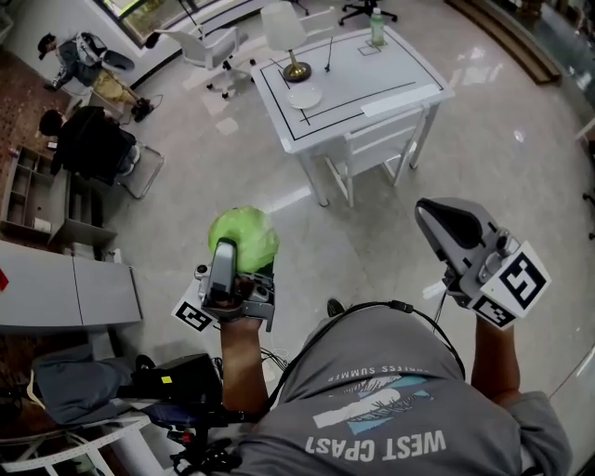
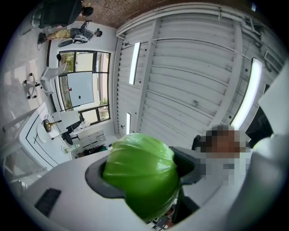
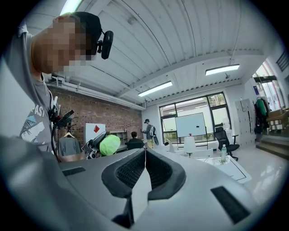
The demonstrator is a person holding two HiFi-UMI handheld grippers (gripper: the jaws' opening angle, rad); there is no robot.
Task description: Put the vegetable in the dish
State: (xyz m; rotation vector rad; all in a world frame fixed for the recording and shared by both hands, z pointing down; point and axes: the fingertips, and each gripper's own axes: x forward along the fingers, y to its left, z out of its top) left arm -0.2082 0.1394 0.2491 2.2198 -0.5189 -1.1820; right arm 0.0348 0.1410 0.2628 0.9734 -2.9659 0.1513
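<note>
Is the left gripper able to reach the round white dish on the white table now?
Probably not yet. The left gripper, shut on the round green vegetable, is well short of the round white dish on the white table; only open floor lies between.

My left gripper [image 1: 244, 265] hides the underside of the green vegetable [image 1: 244, 234]; the far dish [image 1: 304, 96] is too small to tell its contents.

Glossy pale floor [image 1: 465, 214], reflections across it. White table [image 1: 381, 70] with black border line; white-shaded lamp [image 1: 283, 26] on brass base at its corner. White chair [image 1: 376, 149] tucked under the table. Grey cabinets [image 1: 74, 293] at left. Brick wall [image 3: 88, 113], large windows [image 3: 169, 122], whiteboard [image 3: 192, 125]. White slatted ceiling [image 3: 180, 45], light strips [image 3: 156, 89] lit.
</note>
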